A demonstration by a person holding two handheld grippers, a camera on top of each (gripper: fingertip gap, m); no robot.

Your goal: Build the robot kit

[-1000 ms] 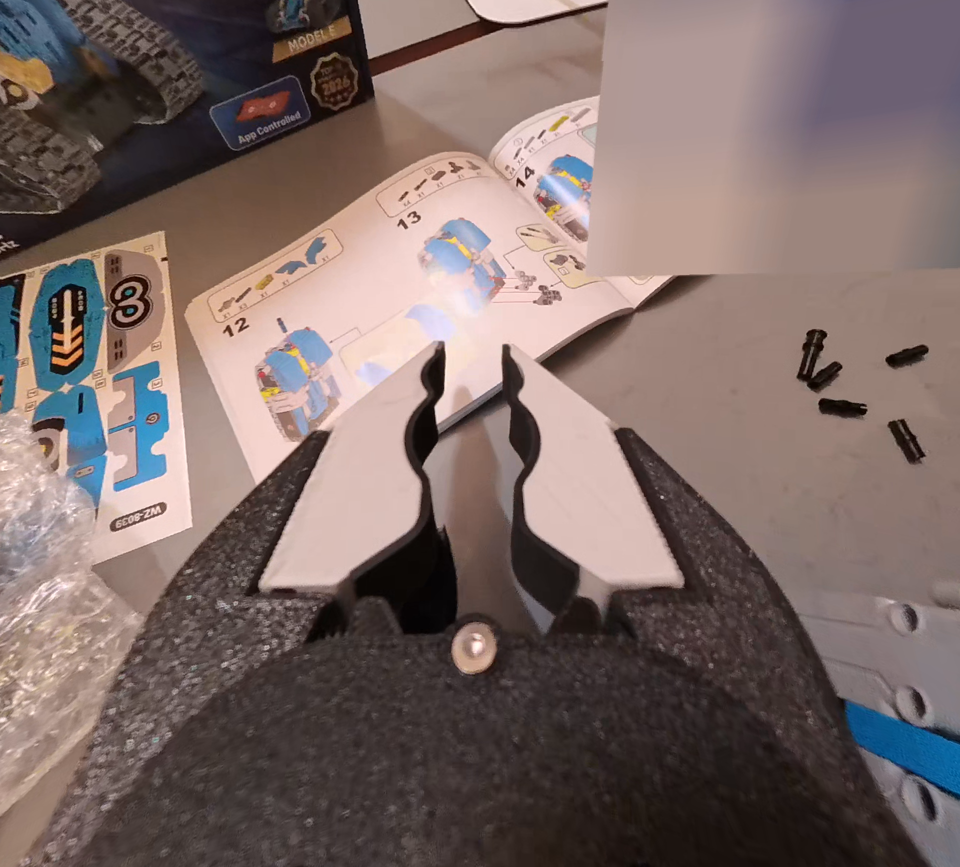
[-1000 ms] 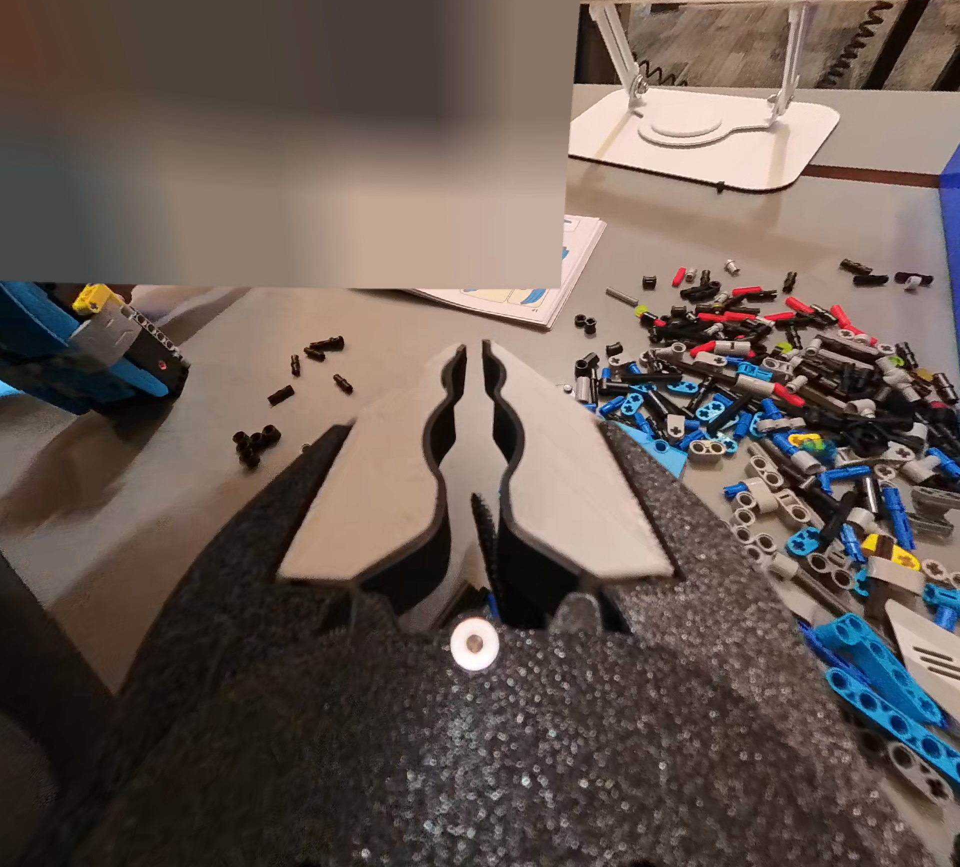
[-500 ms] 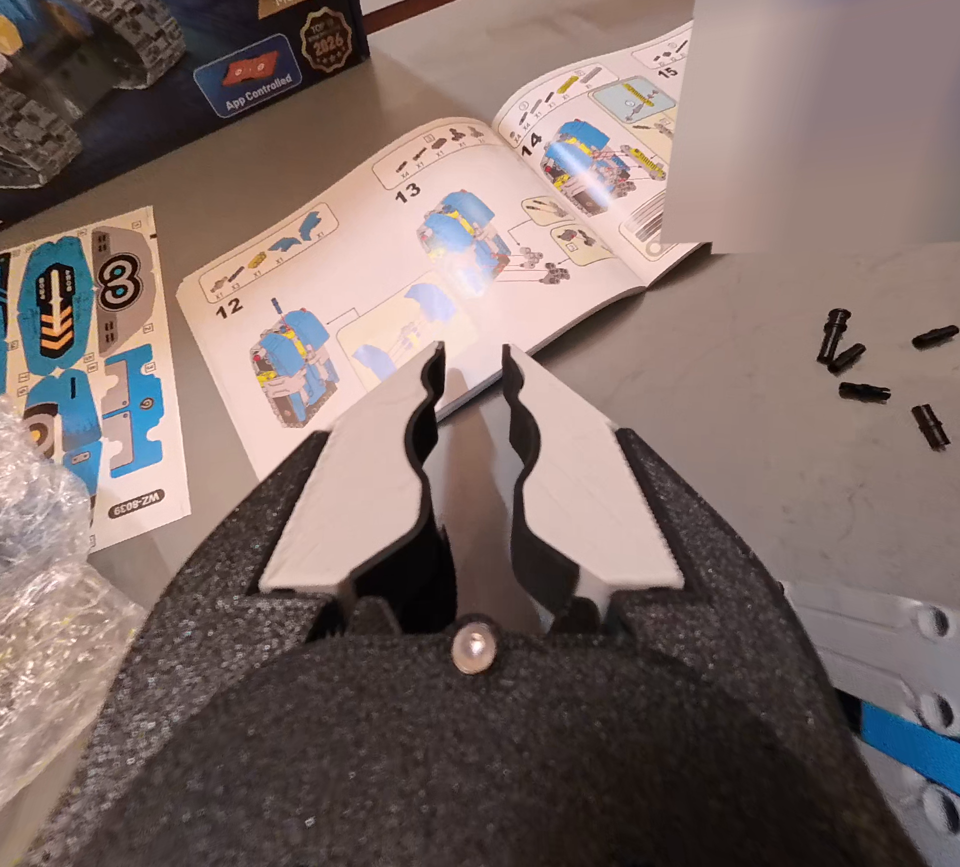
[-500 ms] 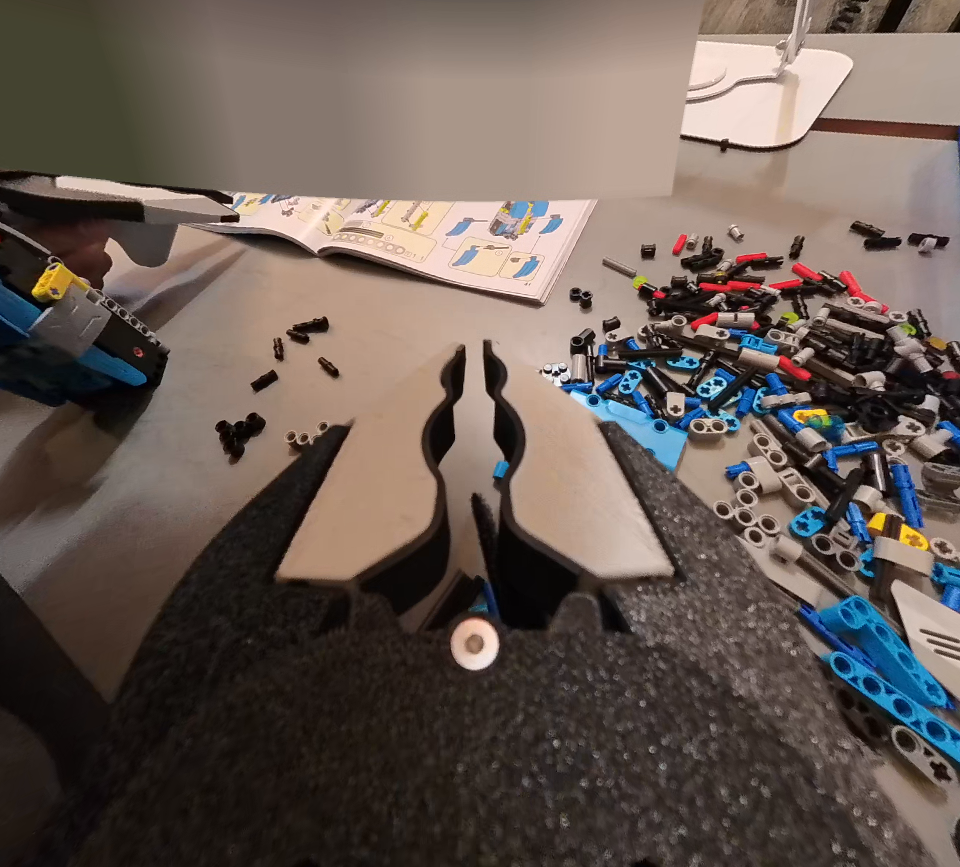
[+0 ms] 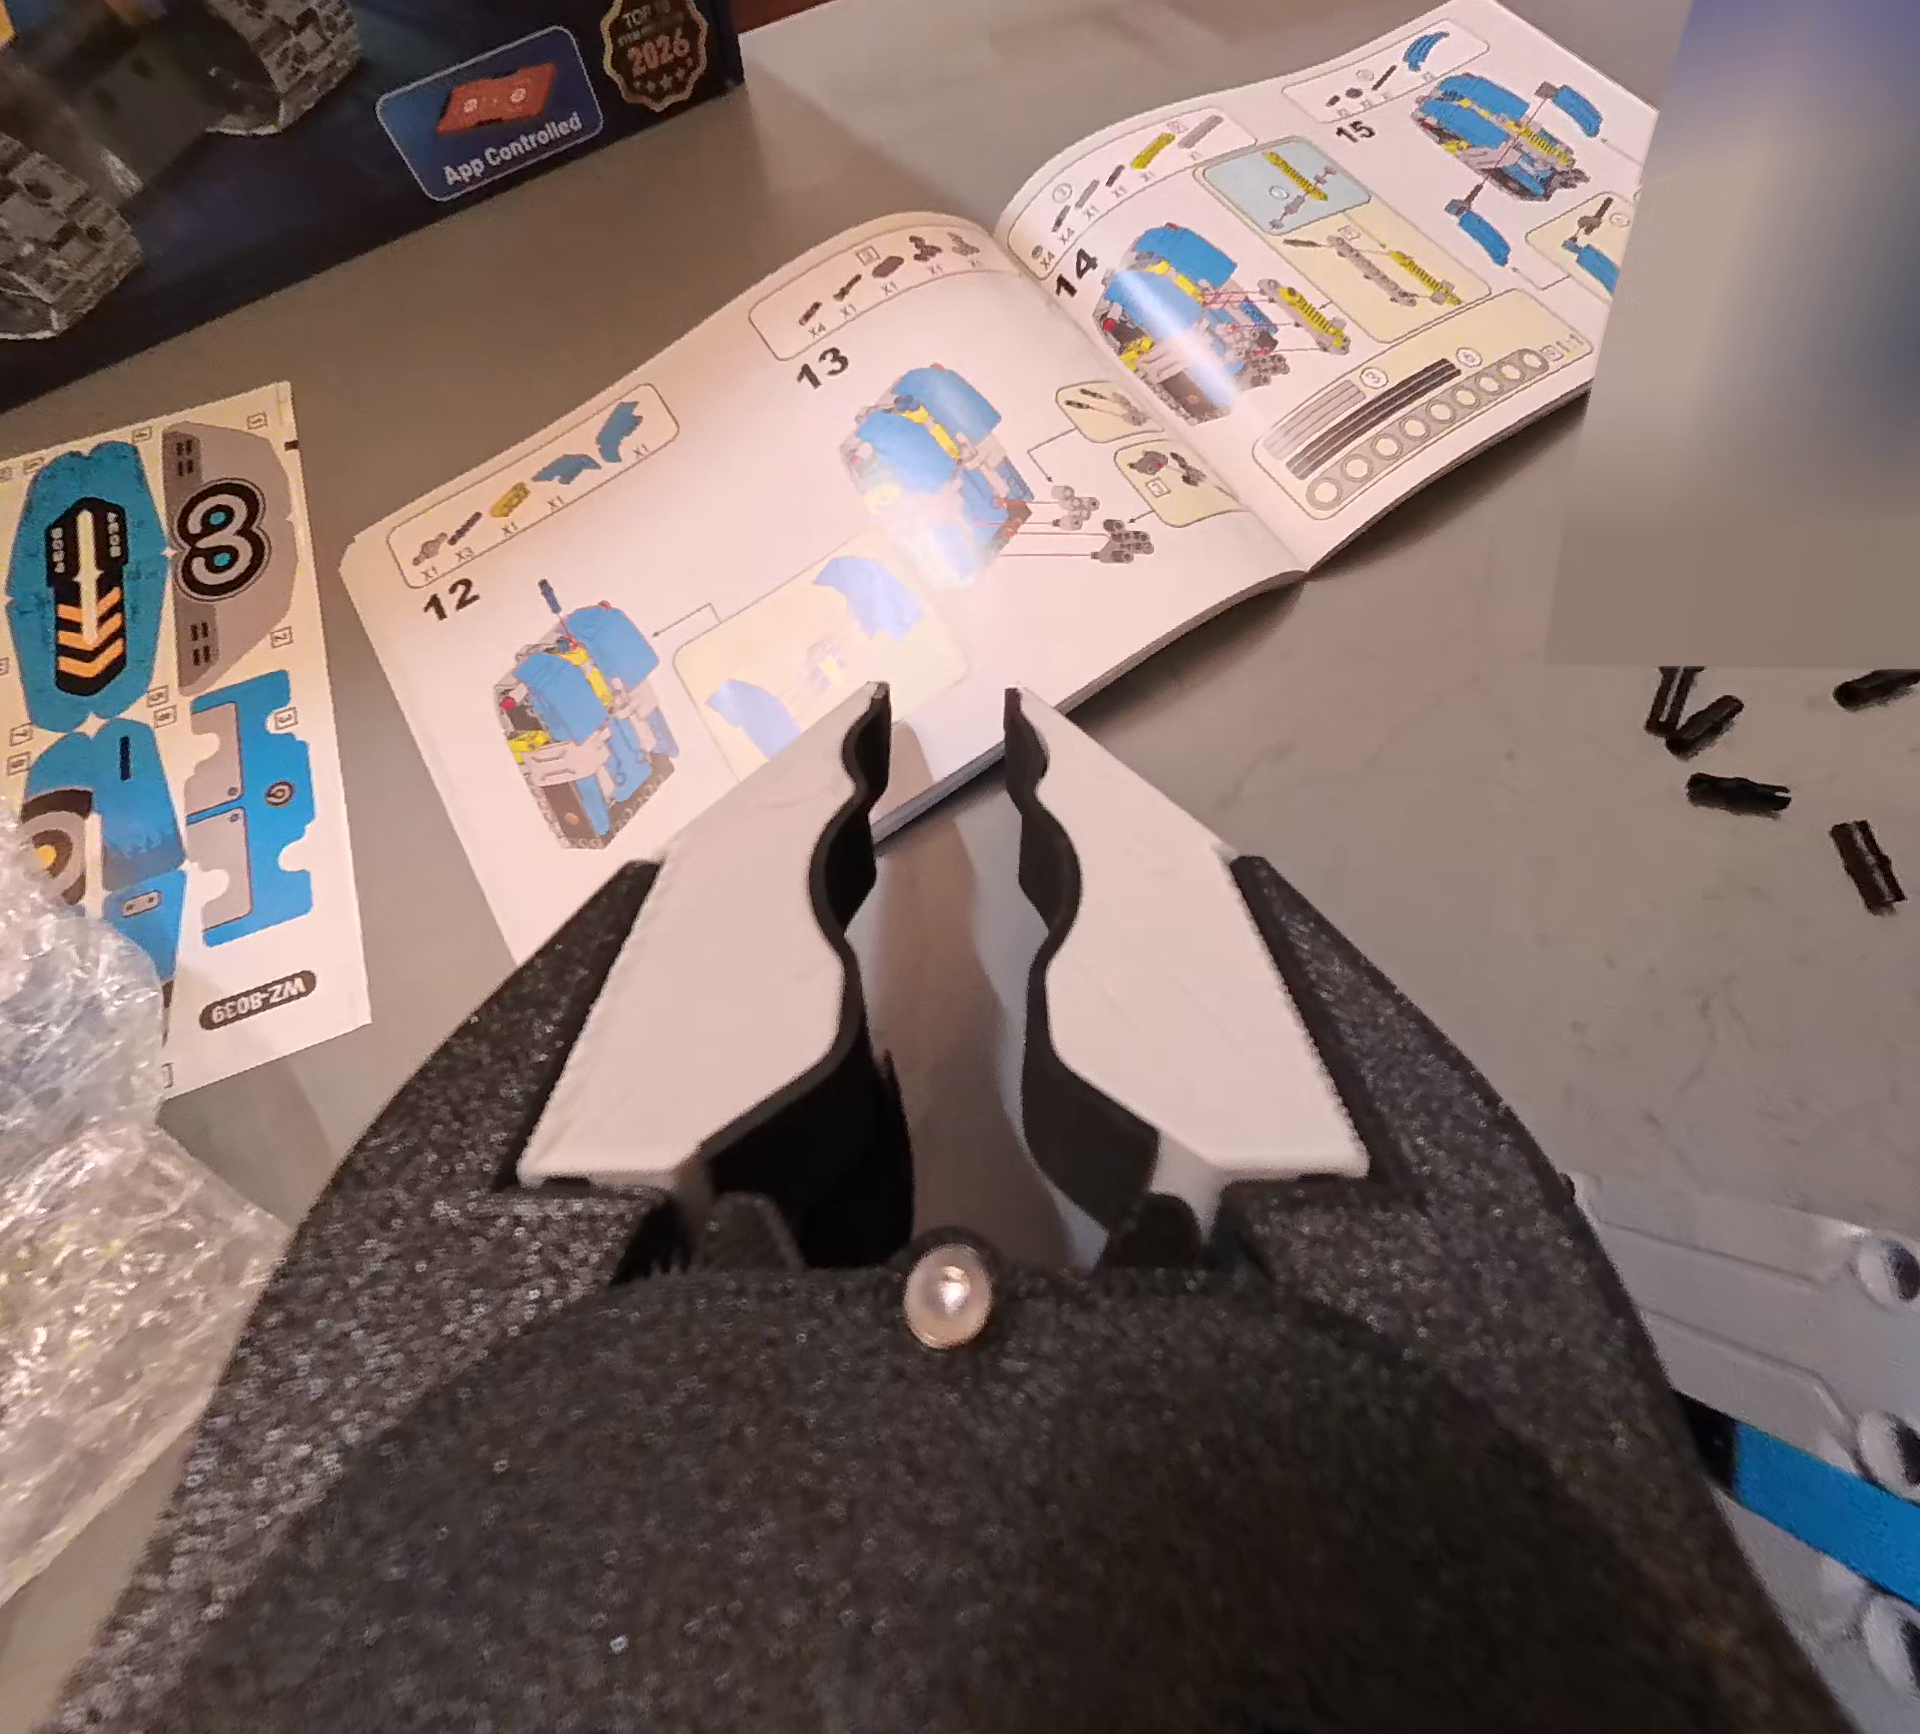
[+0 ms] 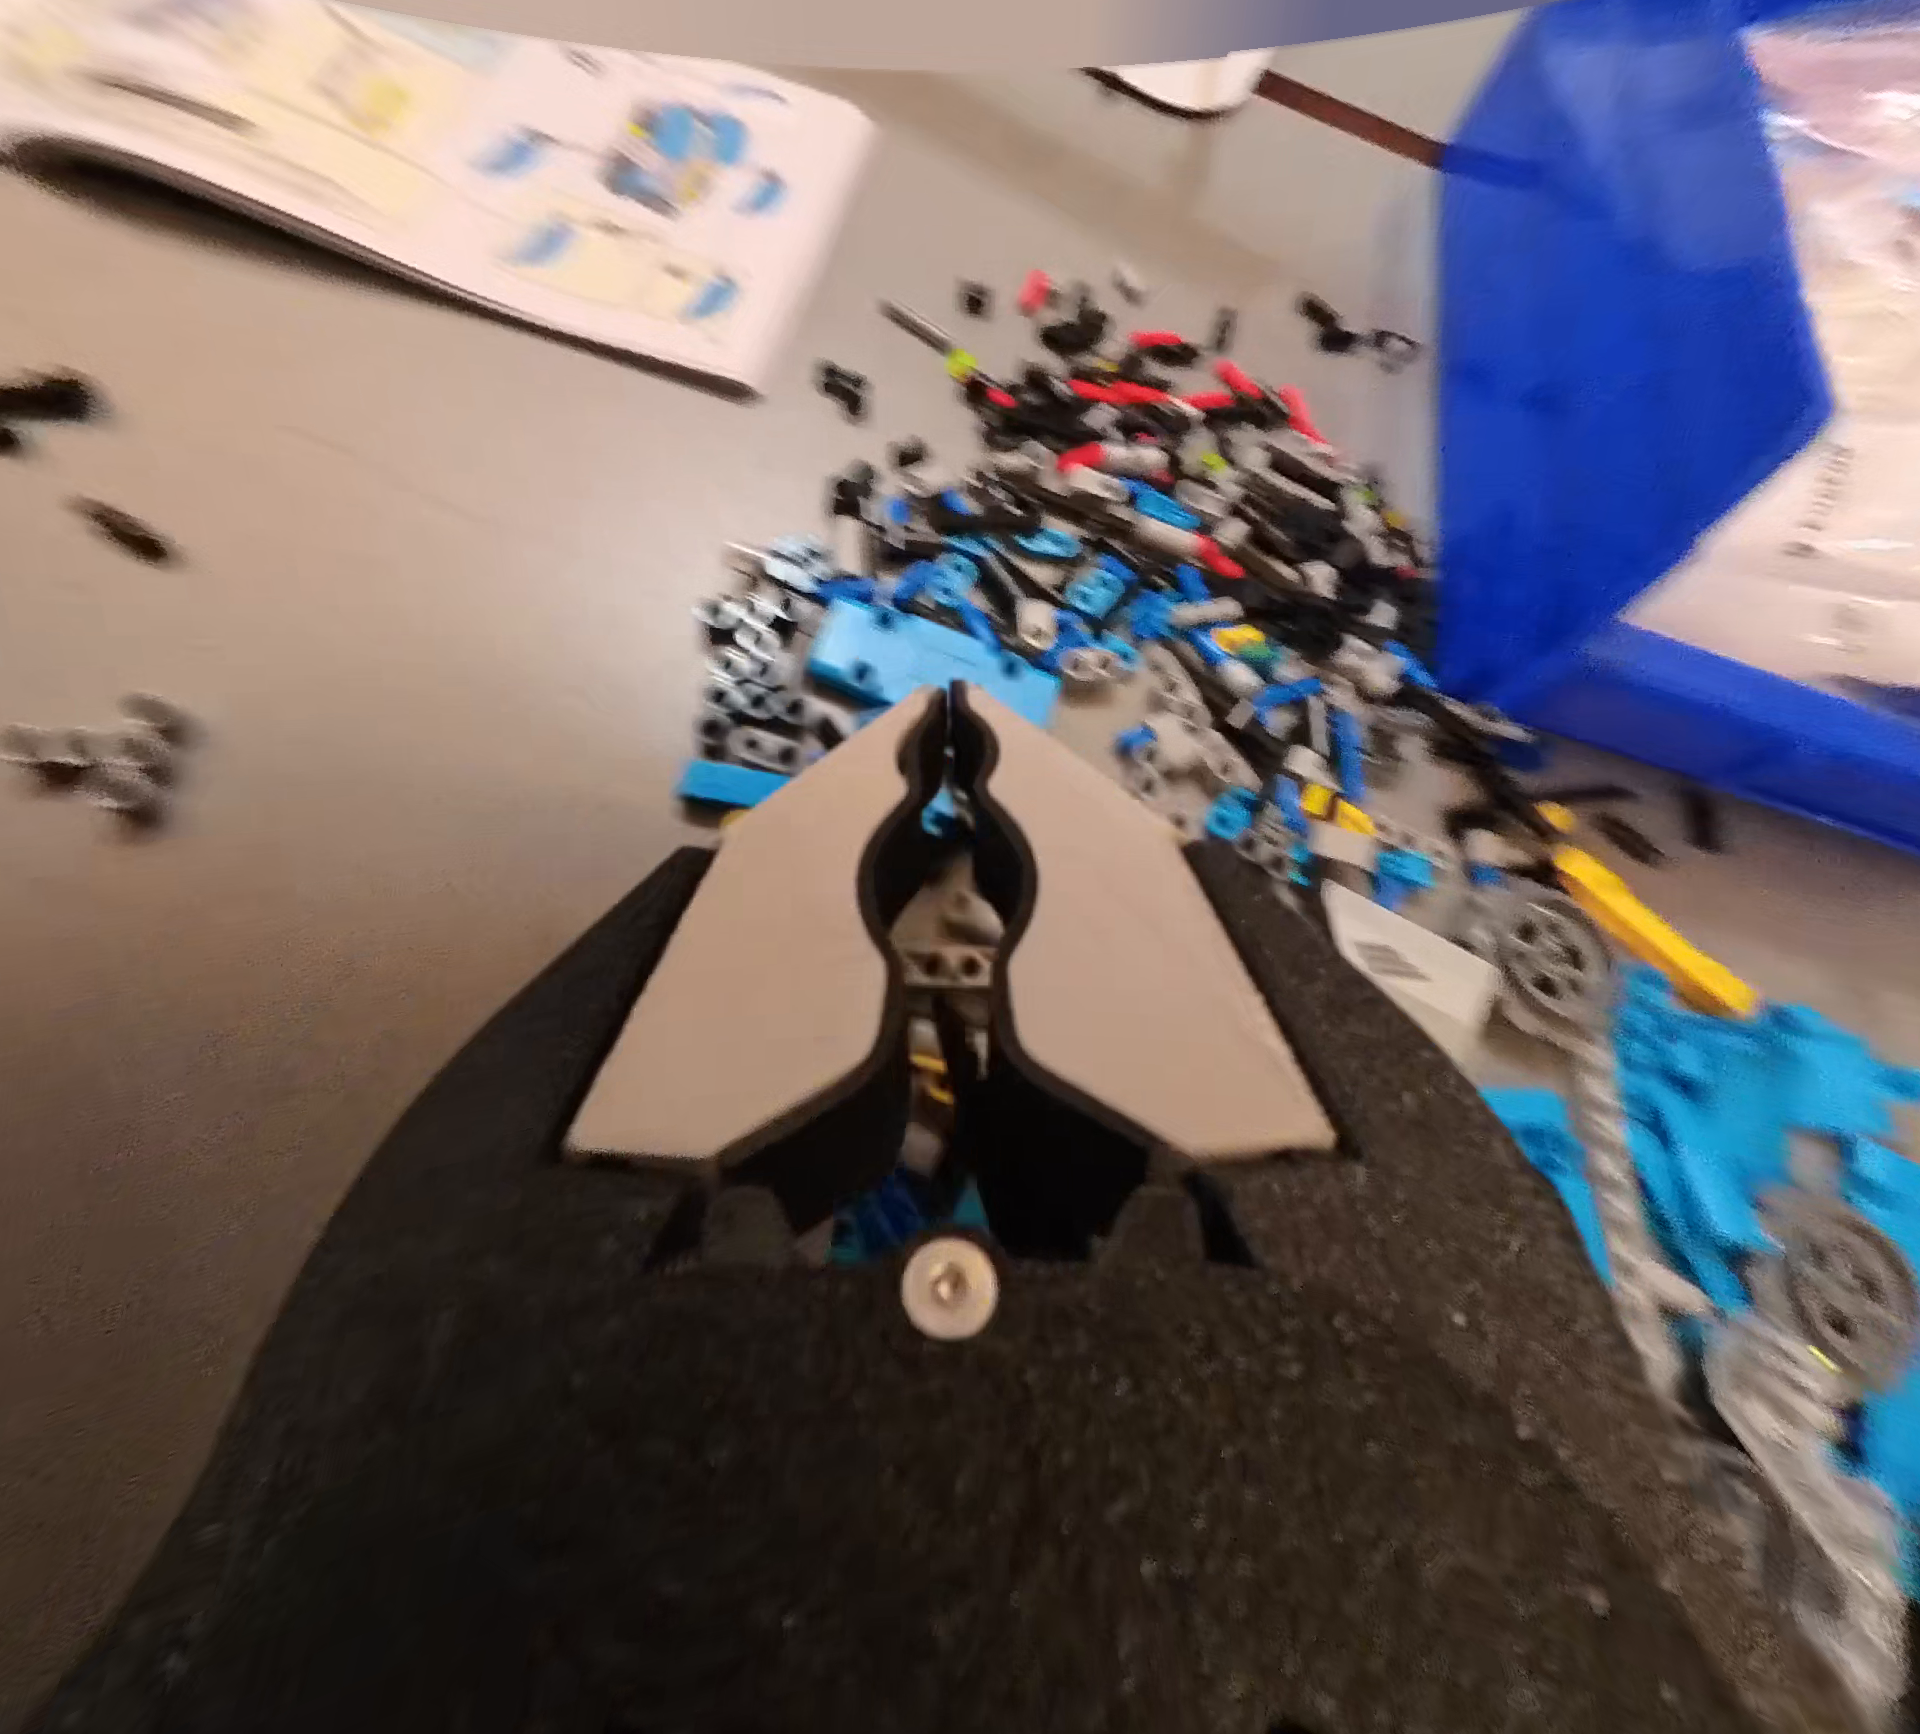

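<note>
Left gripper [image 5: 945, 708]: fingers are parted and nothing is gripped. It is held over the grey table [image 5: 1403, 957], tips above the near edge of one open instruction booklet [image 5: 935, 458], whose long axis runs left-near to right-far. Five black pins [image 5: 1735, 791] are scattered to its right, well apart from the tips. One sticker sheet [image 5: 156, 697], one printed box [image 5: 312, 22] and crumpled plastic wrap [image 5: 83, 1165] are seen to the left.

Right gripper [image 6: 948, 697]: tips are closed together. The view is blurred; whether a part is pinched cannot be told. A pile of loose parts [image 6: 1143, 541], too many to count, lies directly ahead and rightward. One blue bin [image 6: 1610, 334] stands beyond. One wheeled blue model [image 6: 1714, 1165] lies near right.
</note>
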